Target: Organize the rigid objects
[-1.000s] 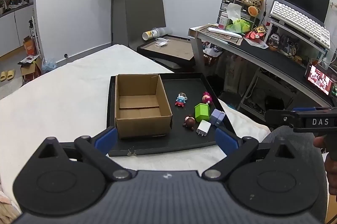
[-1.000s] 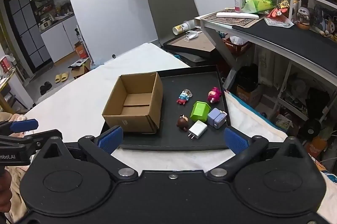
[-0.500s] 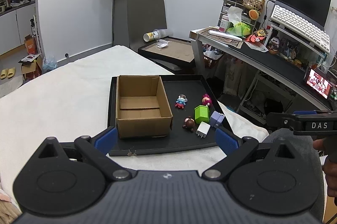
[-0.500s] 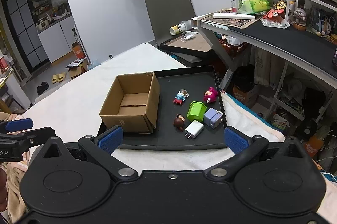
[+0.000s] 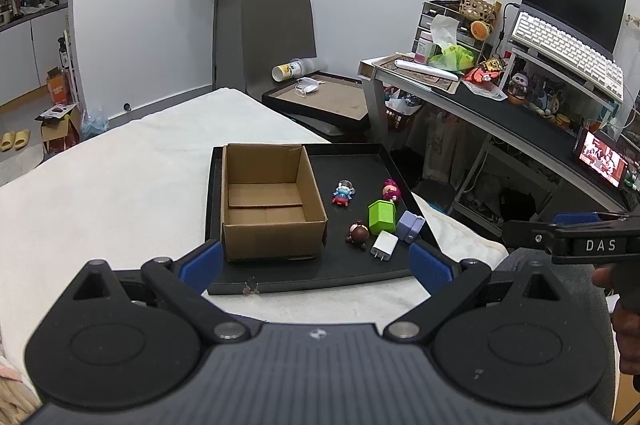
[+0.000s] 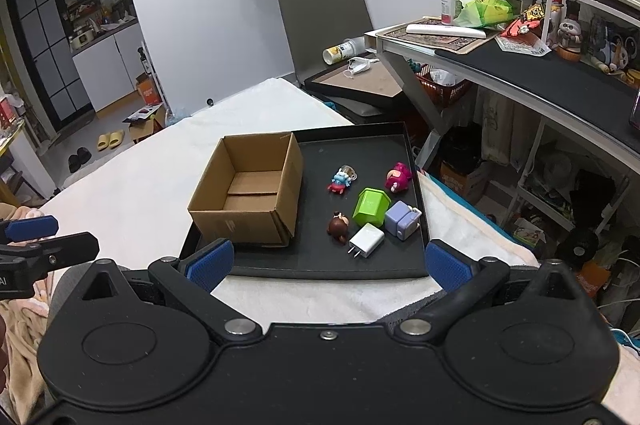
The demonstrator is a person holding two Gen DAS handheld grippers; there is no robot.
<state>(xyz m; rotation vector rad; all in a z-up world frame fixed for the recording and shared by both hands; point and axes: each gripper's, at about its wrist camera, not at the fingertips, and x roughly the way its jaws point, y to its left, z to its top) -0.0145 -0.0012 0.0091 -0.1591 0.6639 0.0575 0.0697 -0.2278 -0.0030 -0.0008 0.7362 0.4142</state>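
Both grippers are hanging back near the person, short of the black tray [image 5: 280, 283], nothing picked up yet. Left gripper [image 5: 316, 261] is sitting with its blue pads spread wide apart, empty. Right gripper [image 6: 327, 261] is likewise wide apart and empty. Each one is showing at the edge of the other's view.

Compared with a second ago, very little is changing: both cameras are rising and pulling back slightly, so the tray is sitting a bit lower and smaller in frame. Toys are not moving at all. I'd judge this as framing up before the first reach, so the task is still at zero progress.

The tray is lying on a bed covered with a white blanket [image 5: 120, 185]. On its left half a cardboard box [image 6: 248, 201] is standing open and looks empty. On the right half six small things are lying loose: a blue figure [image 6: 340, 180] and a pink figure [image 6: 397, 177] at the far side, then a green block [image 6: 370, 204], a purple block [image 6: 402, 219], a brown figure [image 6: 339, 223], and a white plug [image 6: 366, 238] nearest the grippers. The green block, purple block and plug are crowding each other, touching or nearly so.

Likely next: the right gripper going down for the plug or the brown figure, then dropping it into the box. The tight cluster may be getting bumped.
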